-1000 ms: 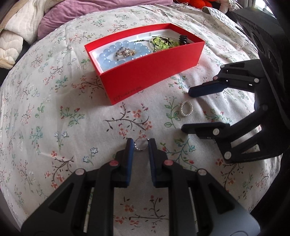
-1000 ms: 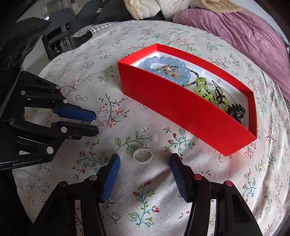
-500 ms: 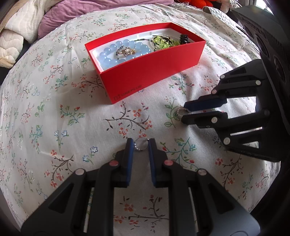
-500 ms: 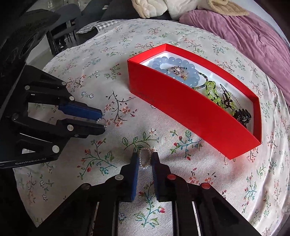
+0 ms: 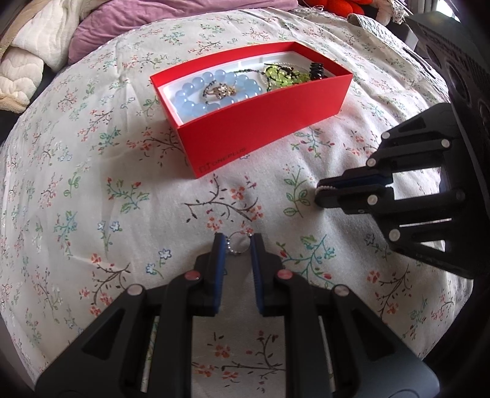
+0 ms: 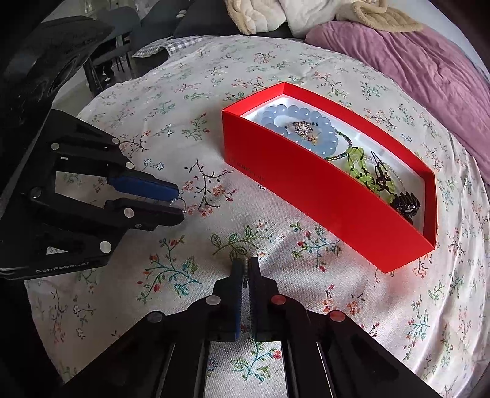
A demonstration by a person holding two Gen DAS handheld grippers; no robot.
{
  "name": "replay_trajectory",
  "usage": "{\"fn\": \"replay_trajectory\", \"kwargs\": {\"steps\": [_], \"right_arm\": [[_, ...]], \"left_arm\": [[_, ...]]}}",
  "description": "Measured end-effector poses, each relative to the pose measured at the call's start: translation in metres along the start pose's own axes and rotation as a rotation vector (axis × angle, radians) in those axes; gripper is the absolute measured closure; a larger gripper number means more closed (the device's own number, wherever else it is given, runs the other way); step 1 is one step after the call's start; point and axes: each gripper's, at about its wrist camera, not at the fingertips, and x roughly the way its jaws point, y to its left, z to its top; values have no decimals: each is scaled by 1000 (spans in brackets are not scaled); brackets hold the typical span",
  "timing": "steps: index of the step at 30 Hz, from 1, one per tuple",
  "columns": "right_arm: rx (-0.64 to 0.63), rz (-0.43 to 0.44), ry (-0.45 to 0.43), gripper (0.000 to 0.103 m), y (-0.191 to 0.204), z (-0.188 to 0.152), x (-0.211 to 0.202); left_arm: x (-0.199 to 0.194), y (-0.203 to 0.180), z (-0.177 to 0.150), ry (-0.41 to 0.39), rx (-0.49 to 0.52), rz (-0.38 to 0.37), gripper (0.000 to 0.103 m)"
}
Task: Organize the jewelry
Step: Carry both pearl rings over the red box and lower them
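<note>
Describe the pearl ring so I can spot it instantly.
Start at the red box on the floral bedspread; the right claw sits in front of its long side. Pinched there is the pearl ring, white-beaded, unlike the thin silver ring in the left claw.

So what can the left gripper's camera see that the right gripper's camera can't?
Only the left wrist view shows something red and fluffy past the bed, and the silver ring as a full circle between the left gripper fingers. Only the right wrist view shows dark chairs on the floor. Both show the red box of jewelry, the floral bedspread, the purple blanket, and the right gripper pinching the pearl ring.
</note>
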Motion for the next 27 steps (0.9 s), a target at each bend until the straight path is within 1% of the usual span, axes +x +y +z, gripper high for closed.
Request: {"fn": "replay_trajectory", "kwargs": {"steps": [7, 14, 27], "right_arm": [[5, 9, 2, 100, -1, 2, -3], [6, -5, -5, 100, -2, 0, -9], [50, -24, -66, 100, -19, 3, -34]], "left_arm": [[-2, 2, 2, -4, -13, 6, 85], [-7, 5, 5, -14, -32, 10, 85], [-16, 8, 11, -36, -48, 13, 85]]}}
